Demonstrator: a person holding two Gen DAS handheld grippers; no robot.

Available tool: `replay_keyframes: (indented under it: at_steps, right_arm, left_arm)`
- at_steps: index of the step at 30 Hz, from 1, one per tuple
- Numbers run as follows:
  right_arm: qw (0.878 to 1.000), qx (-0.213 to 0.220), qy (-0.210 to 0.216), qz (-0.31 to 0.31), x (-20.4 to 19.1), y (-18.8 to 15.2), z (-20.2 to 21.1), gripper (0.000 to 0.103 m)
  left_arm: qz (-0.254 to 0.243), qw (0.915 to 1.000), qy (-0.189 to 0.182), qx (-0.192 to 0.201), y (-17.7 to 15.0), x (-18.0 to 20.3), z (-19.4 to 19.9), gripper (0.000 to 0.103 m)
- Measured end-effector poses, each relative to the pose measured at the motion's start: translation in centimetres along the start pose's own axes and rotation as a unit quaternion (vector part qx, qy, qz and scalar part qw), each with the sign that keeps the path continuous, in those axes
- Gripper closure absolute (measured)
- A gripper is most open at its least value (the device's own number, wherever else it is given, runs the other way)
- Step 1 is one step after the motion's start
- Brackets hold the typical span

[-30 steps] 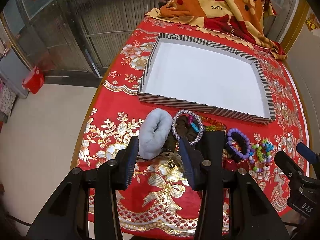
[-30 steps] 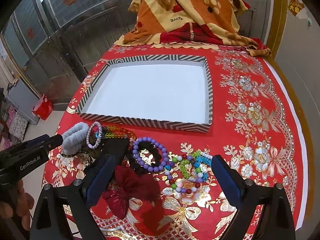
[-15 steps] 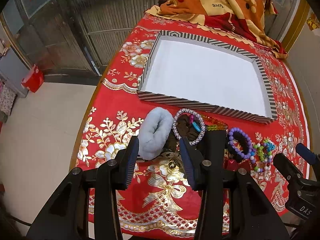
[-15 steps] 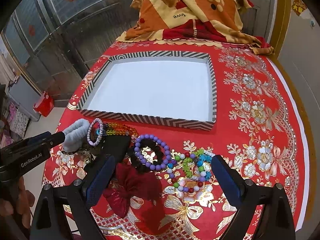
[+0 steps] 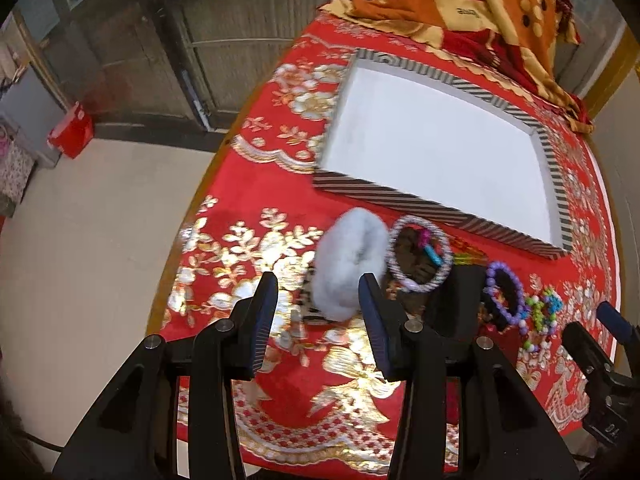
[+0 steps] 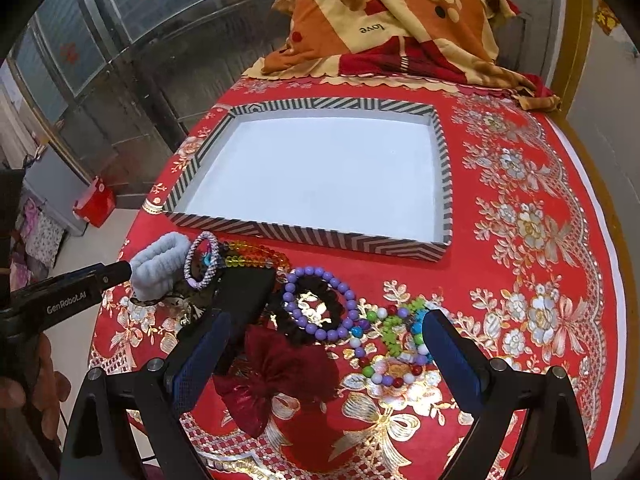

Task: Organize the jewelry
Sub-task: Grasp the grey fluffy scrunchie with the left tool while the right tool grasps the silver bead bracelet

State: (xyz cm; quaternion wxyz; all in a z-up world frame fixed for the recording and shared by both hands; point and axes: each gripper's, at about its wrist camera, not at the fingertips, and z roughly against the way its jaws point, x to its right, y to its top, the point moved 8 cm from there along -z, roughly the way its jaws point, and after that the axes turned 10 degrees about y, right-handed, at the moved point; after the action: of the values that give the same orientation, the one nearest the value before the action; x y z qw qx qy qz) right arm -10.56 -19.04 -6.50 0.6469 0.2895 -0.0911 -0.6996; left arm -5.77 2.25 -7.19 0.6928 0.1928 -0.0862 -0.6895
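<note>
A striped tray with a white floor lies empty on the red tablecloth. In front of it lie a pale blue fluffy scrunchie, a silver-lilac beaded bracelet, a rainbow bead bracelet, a purple bead bracelet, a multicoloured bead bracelet and a dark red scrunchie. My left gripper is open, just short of the blue scrunchie. My right gripper is wide open over the red scrunchie and purple bracelet.
A black flat object lies among the jewelry. A folded orange and red blanket sits behind the tray. The table's left edge drops to a pale floor with a red box.
My left gripper has swung left and forward, so the blue scrunchie now sits between its fingertips. The right gripper has moved slightly closer to the jewelry.
</note>
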Motion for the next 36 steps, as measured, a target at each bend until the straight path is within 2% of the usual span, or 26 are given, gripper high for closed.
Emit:
replay_keyframes:
  at_steps: [5, 11, 13, 14, 18, 21, 24, 27, 29, 31, 36]
  right_arm:
    - [1.000, 0.002, 0.023, 0.020, -1.3, 0.9, -0.8, 0.008]
    - [0.995, -0.011, 0.074, 0.060, -4.0, 2.4, -3.2, 0.033]
    - [0.993, -0.020, 0.086, 0.074, -4.9, 3.1, -4.5, 0.046]
    - [0.992, -0.029, 0.095, 0.080, -5.3, 3.3, -5.3, 0.049]
    - [0.985, -0.068, 0.118, 0.103, -6.5, 3.7, -8.2, 0.055]
    - [0.981, -0.089, 0.131, 0.113, -7.1, 3.6, -9.8, 0.059]
    - [0.977, -0.102, 0.144, 0.116, -7.5, 3.8, -10.9, 0.061]
    - [0.972, -0.117, 0.161, 0.123, -7.9, 3.8, -11.8, 0.074]
    - [0.969, -0.128, 0.172, 0.126, -8.1, 3.6, -12.3, 0.079]
    - [0.967, -0.131, 0.180, 0.122, -8.0, 3.6, -12.7, 0.086]
    - [0.966, -0.125, 0.197, 0.107, -7.5, 4.0, -11.8, 0.091]
  left_arm:
    - [0.029, 0.9993, -0.006, -0.024, -0.1, -2.2, -1.4, 0.062]
    - [0.056, 0.9974, -0.014, -0.045, -0.2, -3.6, -2.2, 0.062]
    - [0.059, 0.9970, -0.016, -0.047, -0.2, -3.8, -2.3, 0.062]
    - [0.060, 0.9969, -0.020, -0.048, -0.2, -3.8, -2.3, 0.062]
    - [0.047, 0.9967, -0.047, -0.046, 0.0, -3.2, -1.9, 0.061]
    - [0.028, 0.9968, -0.061, -0.044, 0.0, -2.5, -1.6, 0.053]
    - [0.020, 0.9956, -0.077, -0.049, -0.1, -1.9, -1.6, 0.052]
    - [0.010, 0.9951, -0.085, -0.050, 0.0, -1.3, -1.8, 0.048]
    - [-0.002, 0.9947, -0.089, -0.051, 0.2, -0.6, -2.0, 0.045]
    - [-0.016, 0.9942, -0.091, -0.056, 0.2, -0.1, -2.2, 0.045]
    - [-0.028, 0.9916, -0.113, -0.057, 0.5, -0.2, -1.6, 0.045]
